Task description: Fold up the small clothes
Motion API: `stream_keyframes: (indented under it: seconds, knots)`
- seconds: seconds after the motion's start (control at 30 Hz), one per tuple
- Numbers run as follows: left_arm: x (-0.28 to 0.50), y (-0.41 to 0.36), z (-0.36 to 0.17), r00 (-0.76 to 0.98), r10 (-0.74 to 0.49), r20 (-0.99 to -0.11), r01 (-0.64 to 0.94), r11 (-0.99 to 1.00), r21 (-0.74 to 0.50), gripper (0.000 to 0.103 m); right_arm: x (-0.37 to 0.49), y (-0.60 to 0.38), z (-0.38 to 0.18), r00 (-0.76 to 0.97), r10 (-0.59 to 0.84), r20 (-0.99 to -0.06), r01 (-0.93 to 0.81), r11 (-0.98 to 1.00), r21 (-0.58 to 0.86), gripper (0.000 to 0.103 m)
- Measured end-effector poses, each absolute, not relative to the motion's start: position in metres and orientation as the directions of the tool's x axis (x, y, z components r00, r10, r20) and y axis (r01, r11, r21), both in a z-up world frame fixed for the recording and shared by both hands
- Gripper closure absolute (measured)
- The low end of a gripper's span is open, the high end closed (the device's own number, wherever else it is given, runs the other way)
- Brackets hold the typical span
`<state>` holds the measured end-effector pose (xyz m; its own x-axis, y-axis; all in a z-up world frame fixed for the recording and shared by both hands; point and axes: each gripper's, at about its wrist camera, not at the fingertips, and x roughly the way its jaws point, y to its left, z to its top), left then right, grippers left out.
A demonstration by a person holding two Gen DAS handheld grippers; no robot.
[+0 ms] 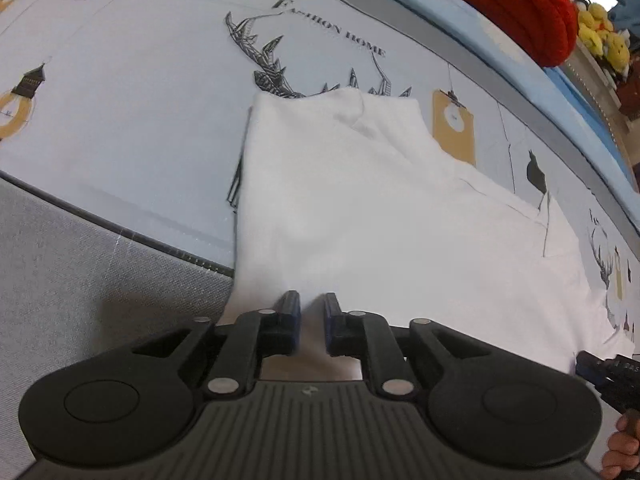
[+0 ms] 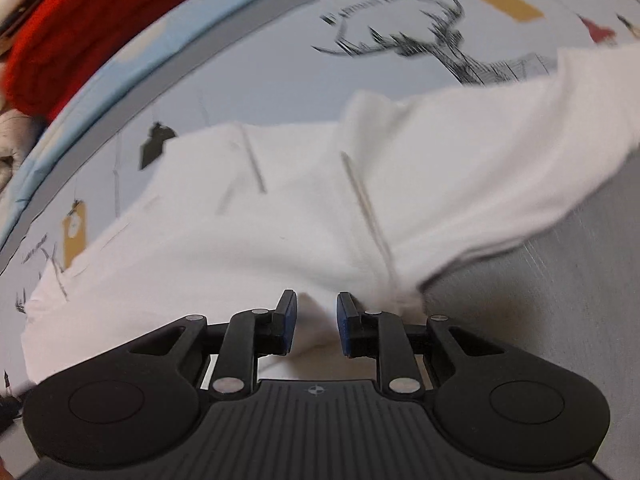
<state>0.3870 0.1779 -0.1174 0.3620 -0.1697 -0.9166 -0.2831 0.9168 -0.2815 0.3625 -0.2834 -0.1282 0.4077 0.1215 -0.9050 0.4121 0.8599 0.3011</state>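
Where blurred, garment (image 2: 280,220) edges unclear

I see a white, soft, matt cotton-like garment (image 1: 360,208) lying on the pale grey-blue printed cloth cover (image 1: 140,100), which looks smooth and flat-woven. Near that cover's front edge, a coarse grey woven fabric (image 1: 80,272) shows a rough texture. My left gripper (image 1: 312,312) and right gripper (image 2: 316,312) are matt black moulded plastic with dull silver metal pins and blue rubbery pads. At the far edge sits a chunky red ribbed knit (image 1: 520,4).
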Motion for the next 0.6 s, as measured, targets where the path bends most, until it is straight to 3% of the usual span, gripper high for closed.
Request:
stream_keyframes:
  seconds: [0.07,0.17,0.27,0.37,0.6]
  knots:
    - [0.384,0.174,-0.104,0.385,-0.145,-0.911,-0.275,0.924,-0.264,0.088,0.36,-0.283,-0.125,0.414,0.117,-0.903,0.412,0.861,0.3,0.08]
    - [0.376,0.163,-0.092,0.428,-0.176,-0.886,-0.213,0.934,-0.288,0.073,0.356,-0.279,-0.111,0.461,0.101,-0.882,0.384,0.873,0.301,0.077]
    - [0.373,0.157,-0.115,0.329,-0.178,-0.927,-0.224,0.939,-0.26,0.074,0.355,-0.281,-0.115,0.43,0.099,-0.897,0.39,0.876,0.284,0.075]
    - [0.372,0.147,-0.106,0.362,-0.139,-0.922,-0.201,0.954,-0.223,0.073,0.348,-0.29,-0.122,0.393,0.109,-0.913,0.429,0.856,0.287,0.076]
    - [0.371,0.105,-0.079,0.455,-0.141,-0.879,-0.034,0.984,-0.176,0.061,0.333,-0.319,-0.08,0.547,0.019,-0.837,0.397,0.875,0.279,0.075]
